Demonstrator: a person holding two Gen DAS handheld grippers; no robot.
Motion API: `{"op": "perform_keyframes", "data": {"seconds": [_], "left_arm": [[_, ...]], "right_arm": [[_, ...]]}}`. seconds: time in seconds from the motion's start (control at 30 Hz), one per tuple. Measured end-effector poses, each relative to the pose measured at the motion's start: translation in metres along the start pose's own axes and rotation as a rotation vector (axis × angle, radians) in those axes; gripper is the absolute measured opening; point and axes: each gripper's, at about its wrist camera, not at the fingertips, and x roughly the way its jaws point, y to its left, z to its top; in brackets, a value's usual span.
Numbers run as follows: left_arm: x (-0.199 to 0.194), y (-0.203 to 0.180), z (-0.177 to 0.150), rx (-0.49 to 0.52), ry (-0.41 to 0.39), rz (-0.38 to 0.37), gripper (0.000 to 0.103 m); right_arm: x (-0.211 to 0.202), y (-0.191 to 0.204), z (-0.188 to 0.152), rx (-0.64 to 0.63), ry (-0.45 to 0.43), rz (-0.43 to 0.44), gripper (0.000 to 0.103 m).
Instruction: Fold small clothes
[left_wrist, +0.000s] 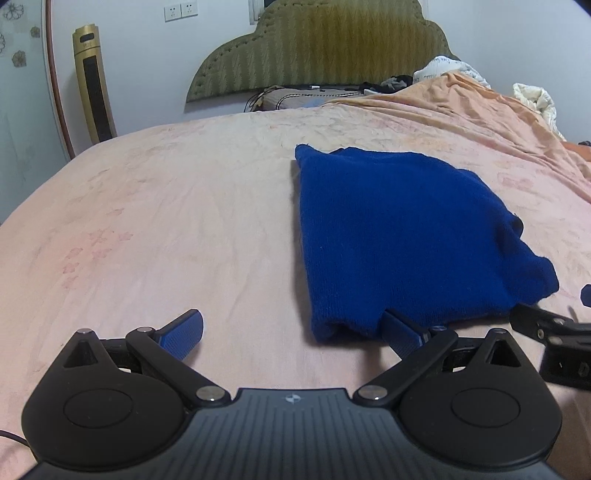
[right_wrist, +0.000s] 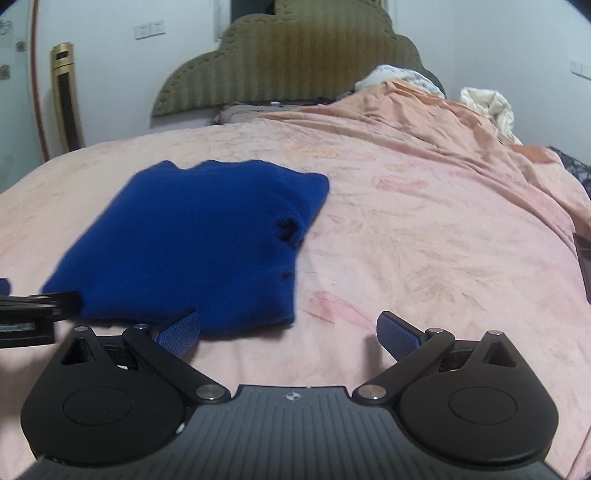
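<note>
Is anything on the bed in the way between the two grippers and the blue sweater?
Nothing visible. The blue sweater lies on the bare pink bedsheet. The open left gripper and open right gripper sit right at its near edge, with only sheet between.

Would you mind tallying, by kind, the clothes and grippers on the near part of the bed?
Blue knitted garment, folded: 1
Grippers, the left gripper and the right gripper, both open: 2
Total: 3
</note>
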Motion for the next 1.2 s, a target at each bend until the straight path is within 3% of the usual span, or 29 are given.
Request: {"op": "perform_keyframes", "data": {"seconds": [1.2], "left_arm": [[-0.013,-0.003,-0.015,0.021,0.042,-0.001,0.103]], "right_arm": [[-0.037,0.018,-0.01,-0.05,0.012,0.005,0.103]]}}
